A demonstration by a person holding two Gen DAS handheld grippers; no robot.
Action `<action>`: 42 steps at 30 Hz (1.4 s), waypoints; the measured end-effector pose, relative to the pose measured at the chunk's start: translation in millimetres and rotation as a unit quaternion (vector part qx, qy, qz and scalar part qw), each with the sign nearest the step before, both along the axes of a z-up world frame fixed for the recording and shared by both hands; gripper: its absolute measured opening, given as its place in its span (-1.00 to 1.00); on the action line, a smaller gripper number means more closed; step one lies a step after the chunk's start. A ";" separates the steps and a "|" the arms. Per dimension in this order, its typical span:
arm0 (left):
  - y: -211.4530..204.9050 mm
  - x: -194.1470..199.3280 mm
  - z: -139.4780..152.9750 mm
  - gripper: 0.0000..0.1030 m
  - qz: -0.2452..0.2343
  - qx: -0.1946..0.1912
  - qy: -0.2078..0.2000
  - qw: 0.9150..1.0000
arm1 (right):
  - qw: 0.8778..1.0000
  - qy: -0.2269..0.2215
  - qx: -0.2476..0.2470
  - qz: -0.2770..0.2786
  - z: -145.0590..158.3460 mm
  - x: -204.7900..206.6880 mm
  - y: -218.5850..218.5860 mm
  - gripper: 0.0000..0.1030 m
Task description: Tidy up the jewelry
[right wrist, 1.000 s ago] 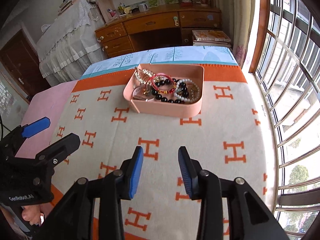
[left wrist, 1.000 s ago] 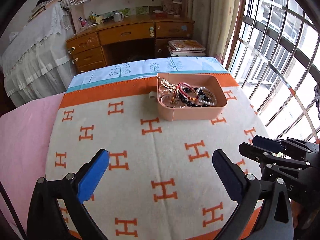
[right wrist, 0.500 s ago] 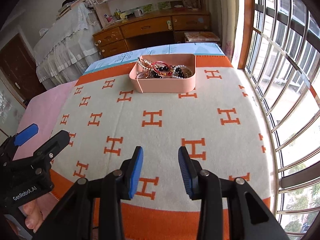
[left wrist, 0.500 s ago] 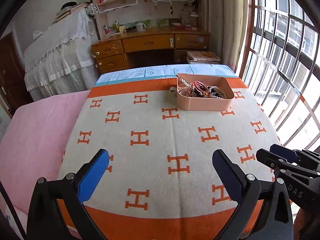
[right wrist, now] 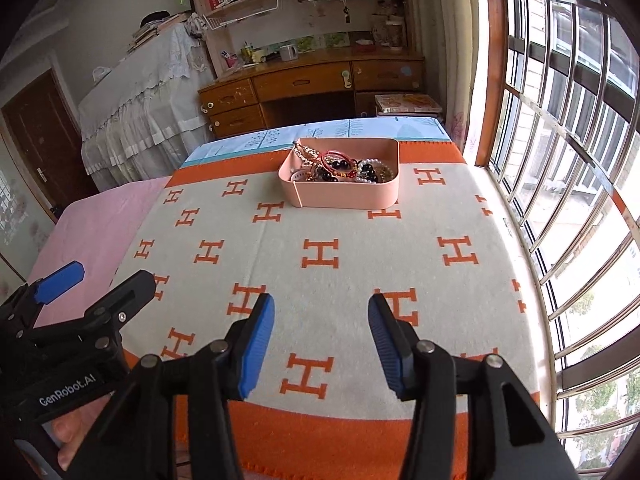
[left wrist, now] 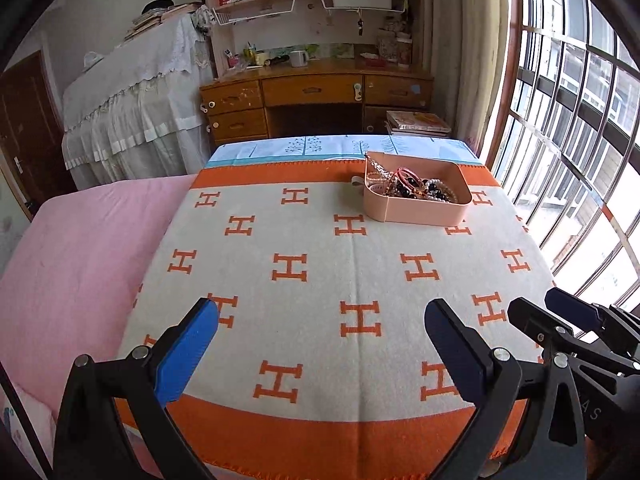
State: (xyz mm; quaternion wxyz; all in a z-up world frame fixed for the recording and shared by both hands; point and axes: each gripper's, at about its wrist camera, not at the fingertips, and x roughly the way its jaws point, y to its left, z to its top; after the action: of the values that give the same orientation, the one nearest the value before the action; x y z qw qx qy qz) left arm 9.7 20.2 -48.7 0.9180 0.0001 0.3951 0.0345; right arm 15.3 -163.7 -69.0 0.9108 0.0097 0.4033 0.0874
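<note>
Jewelry [right wrist: 344,166] lies in the pink tray [right wrist: 344,198] at the blanket's [right wrist: 360,248] far end, well apart from both hand-held grippers. Left hand-held gripper [left wrist: 320,348] gapes empty; right hand-held gripper [right wrist: 321,344], just opening, holds nothing.

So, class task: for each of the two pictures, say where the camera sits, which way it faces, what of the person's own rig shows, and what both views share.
Left wrist: sits on the left gripper, looking forward and down across the H-patterned blanket toward the desk; its open, empty jaws show, with the right gripper at the right edge.
Right wrist: sits on the right gripper, facing the same way; its open jaws, just widening, hold nothing; the left gripper and fingers show lower left.
Shared: the pink jewelry tray, blanket, desk, window.
</note>
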 end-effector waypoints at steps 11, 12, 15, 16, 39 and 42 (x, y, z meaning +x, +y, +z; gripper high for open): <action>-4.3 -5.8 1.7 0.98 0.000 0.004 -0.008 1.000 | 1.000 -0.012 0.000 0.007 2.1 -7.9 3.0 -0.04; -4.3 -6.1 1.8 0.98 0.000 0.004 -0.009 1.000 | 1.000 -0.013 0.001 0.007 1.8 -8.1 2.8 -0.04; -4.1 -6.1 1.5 0.98 0.001 0.005 -0.008 1.000 | 1.000 -0.013 0.000 0.007 1.8 -8.5 3.0 -0.04; -3.8 -6.3 1.5 0.98 0.001 0.004 -0.008 1.000 | 1.000 -0.013 0.000 0.007 1.6 -8.5 3.5 -0.04; -0.1 -10.3 3.7 0.98 0.003 0.002 -0.006 1.000 | 1.000 -0.014 0.002 0.008 1.3 -10.2 3.2 -0.04; 0.9 -10.8 3.5 0.98 0.003 0.003 -0.004 1.000 | 1.000 -0.014 0.002 0.006 1.4 -10.6 2.8 -0.04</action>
State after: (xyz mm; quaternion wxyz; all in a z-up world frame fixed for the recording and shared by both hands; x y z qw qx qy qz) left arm -1.1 21.1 -45.2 0.9193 0.0014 0.3916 0.0386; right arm 4.8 -160.9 -67.6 0.9157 0.0078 0.3906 0.0940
